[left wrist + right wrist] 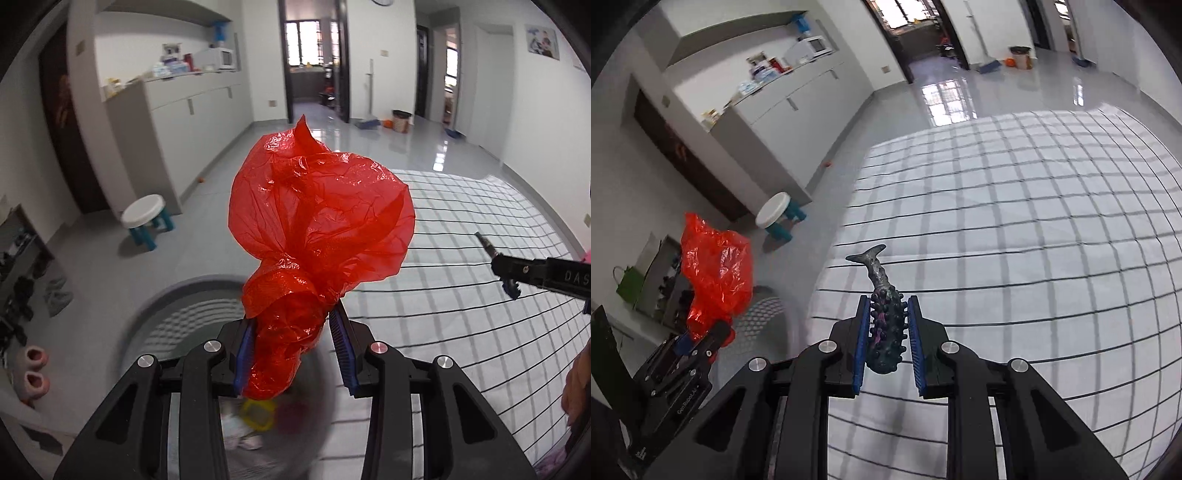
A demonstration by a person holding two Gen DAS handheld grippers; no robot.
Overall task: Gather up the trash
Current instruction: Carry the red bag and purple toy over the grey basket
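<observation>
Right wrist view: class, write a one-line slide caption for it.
Right claw grips a knobbly fish toy above the checked bed; left claw holds a red bag.

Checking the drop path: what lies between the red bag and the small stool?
Only bare grey floor between the red bag and the stool, in the left wrist view.

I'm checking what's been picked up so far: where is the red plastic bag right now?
The red plastic bag is clamped in the left gripper, held above the grey bin beside the checked bed.
</observation>
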